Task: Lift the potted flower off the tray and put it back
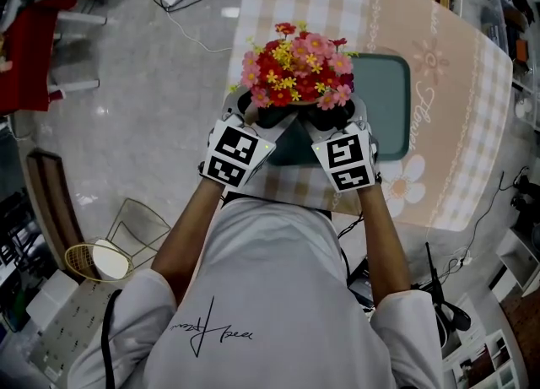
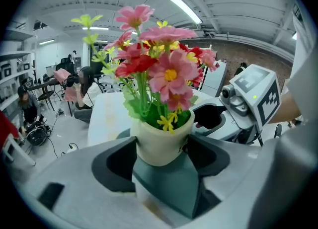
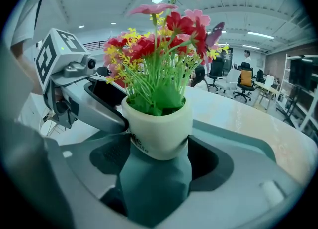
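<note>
The potted flower (image 1: 297, 71) sits over the left edge of the tray (image 1: 384, 100). It is pinched from two sides: my left gripper (image 2: 160, 149) and right gripper (image 3: 158, 148) each have their jaws pressed against the cream pot. I'd say the double grip is there so the top-heavy blooms don't tip, though I can't tell whether the base has cleared the tray.

cream pot (image 3: 159, 128) of pink, red, yellow flowers (image 1: 297, 62); teal tray (image 1: 384, 105); peach checked tablecloth (image 1: 460, 92).

Tray (image 1: 390, 105) half under potted flower (image 1: 297, 71)
</note>
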`<control>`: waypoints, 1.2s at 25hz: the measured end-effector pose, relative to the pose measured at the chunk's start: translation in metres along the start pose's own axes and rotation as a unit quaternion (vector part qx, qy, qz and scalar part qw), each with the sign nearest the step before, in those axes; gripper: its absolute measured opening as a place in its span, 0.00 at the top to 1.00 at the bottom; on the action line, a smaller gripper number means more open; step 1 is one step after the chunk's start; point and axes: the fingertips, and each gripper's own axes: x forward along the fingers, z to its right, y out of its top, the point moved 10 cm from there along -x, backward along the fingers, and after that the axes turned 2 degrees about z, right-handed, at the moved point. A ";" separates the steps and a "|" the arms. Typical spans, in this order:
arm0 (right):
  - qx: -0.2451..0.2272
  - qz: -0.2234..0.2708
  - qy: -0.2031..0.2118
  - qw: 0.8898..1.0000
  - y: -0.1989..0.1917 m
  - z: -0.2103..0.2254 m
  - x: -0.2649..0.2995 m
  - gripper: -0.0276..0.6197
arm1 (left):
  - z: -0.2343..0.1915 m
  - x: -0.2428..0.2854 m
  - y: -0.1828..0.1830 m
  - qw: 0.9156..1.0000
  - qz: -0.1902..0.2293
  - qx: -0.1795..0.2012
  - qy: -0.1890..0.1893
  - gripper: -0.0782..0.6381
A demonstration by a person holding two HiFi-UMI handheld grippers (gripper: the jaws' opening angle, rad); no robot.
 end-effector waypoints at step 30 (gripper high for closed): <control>-0.038 0.002 -0.001 0.999 -0.012 -0.013 -0.030 0.71 | 0.009 -0.025 -0.018 0.999 0.019 -0.046 0.001 0.57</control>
